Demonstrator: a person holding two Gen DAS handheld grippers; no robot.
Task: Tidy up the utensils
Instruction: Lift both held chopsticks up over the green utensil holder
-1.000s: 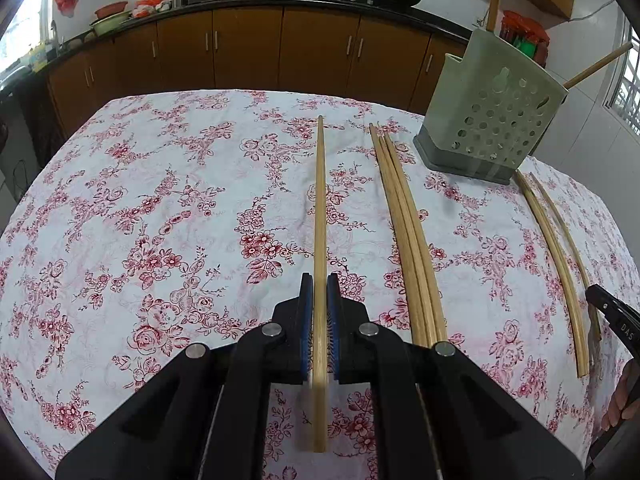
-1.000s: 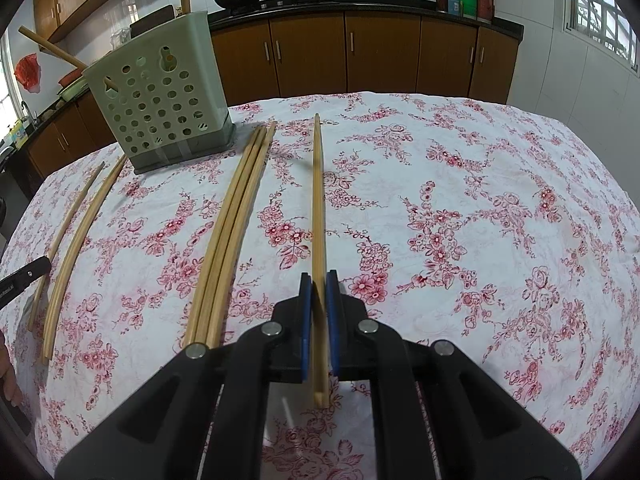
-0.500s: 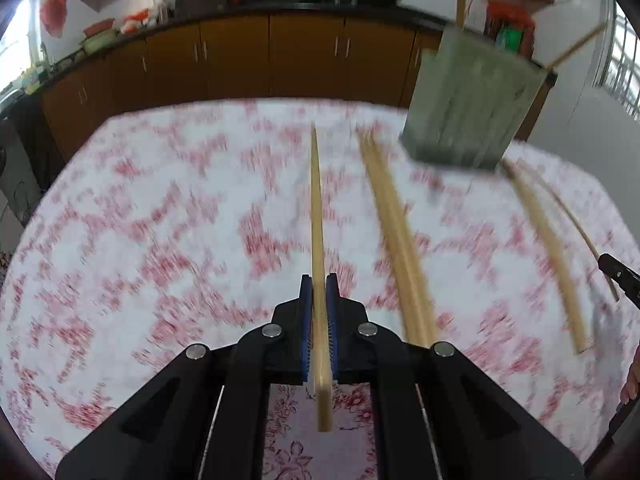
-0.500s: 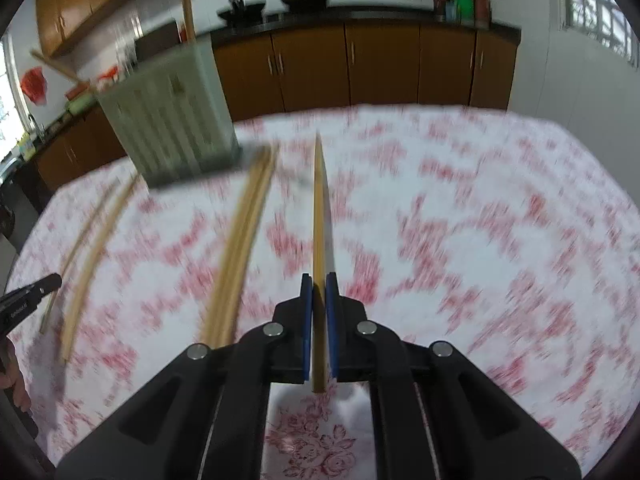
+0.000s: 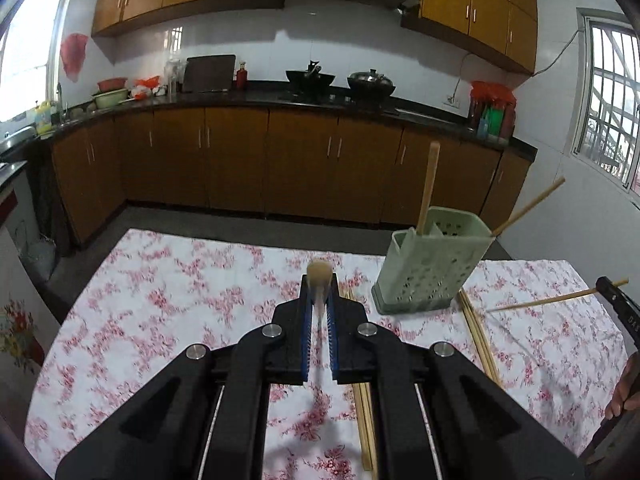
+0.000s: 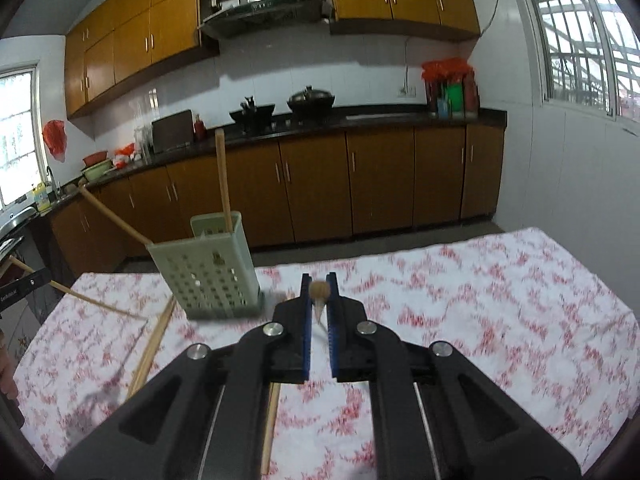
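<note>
My left gripper is shut on a wooden chopstick, lifted off the table and seen end-on. My right gripper is shut on another chopstick, also raised and seen end-on. The pale green perforated utensil holder stands on the table right of the left gripper; in the right wrist view it is to the left. Two chopsticks stand in it. Loose chopsticks lie on the floral cloth. The right gripper with its chopstick shows at the left view's right edge.
The table has a red floral cloth. More loose chopsticks lie left of the holder. Brown kitchen cabinets and a counter with pots stand beyond the table's far edge. The left gripper shows at the right view's left edge.
Both grippers have lifted their chopsticks off the table and tilted up, so the sticks now point toward the cameras. The views rose from the tabletop to the kitchen.
</note>
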